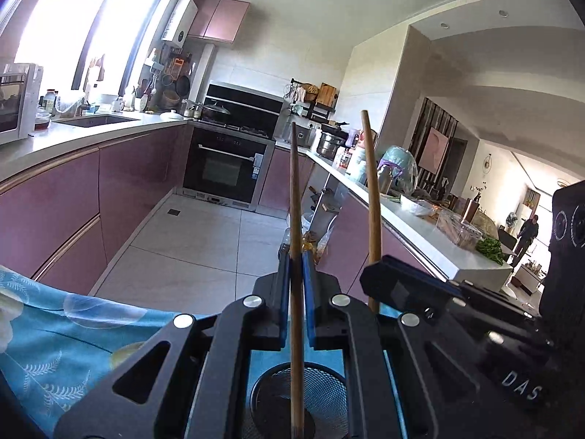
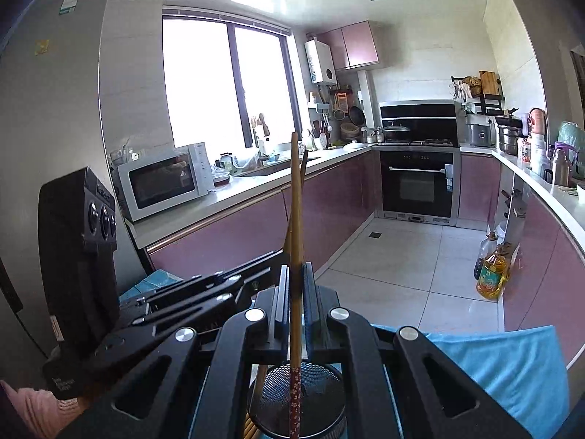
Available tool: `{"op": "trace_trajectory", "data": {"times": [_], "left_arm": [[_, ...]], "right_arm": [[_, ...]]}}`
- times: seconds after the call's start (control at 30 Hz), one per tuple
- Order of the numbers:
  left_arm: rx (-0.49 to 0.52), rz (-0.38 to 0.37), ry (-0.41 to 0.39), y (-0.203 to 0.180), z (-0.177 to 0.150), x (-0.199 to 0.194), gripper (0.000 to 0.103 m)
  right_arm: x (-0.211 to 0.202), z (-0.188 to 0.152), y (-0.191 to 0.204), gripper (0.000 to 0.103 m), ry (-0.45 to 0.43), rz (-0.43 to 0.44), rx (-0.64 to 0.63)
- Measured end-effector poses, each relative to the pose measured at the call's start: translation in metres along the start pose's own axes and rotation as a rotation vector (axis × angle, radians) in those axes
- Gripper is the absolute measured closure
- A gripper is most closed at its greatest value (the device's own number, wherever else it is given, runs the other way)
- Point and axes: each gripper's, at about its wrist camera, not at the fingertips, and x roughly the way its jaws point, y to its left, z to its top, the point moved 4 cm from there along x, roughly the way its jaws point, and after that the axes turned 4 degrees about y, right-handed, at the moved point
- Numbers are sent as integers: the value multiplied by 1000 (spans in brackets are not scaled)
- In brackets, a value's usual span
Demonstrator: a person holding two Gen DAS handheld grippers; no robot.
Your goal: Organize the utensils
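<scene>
My left gripper [image 1: 296,259] is shut on a wooden chopstick [image 1: 295,190] that stands upright, its lower end inside a black mesh utensil holder [image 1: 325,398] just below the jaws. My right gripper [image 2: 297,272] is shut on a second chopstick [image 2: 296,197] with a red patterned lower end, also reaching down into the mesh holder [image 2: 318,395]. The right gripper [image 1: 387,267] and its chopstick [image 1: 371,183] show at the right of the left wrist view. Several more chopsticks [image 2: 252,428] stand in the holder. The left gripper's body [image 2: 175,300] shows at the left.
The holder stands on a blue patterned cloth [image 1: 55,329], also seen in the right wrist view [image 2: 504,369]. Beyond is a kitchen with pink cabinets [image 2: 234,234], a microwave [image 2: 164,179], an oven [image 2: 416,179], a tiled floor [image 1: 190,241] and oil bottles [image 2: 491,270].
</scene>
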Motion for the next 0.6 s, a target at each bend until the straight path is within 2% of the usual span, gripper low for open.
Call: {"op": "trace_trajectory", "data": {"times": [0.13,0.4,0.6], "left_arm": [[-27,-6,7,6,-1,10,95],[-13,10,-9,14,-8,8,95],[-33,9,8,20,-10,14,95]], "right_arm": [[3,2,-3,97,-8,1,17],[28,-21,-6,97,137,-18,9],[37,-30,-6,97,188,-36,-8]]}}
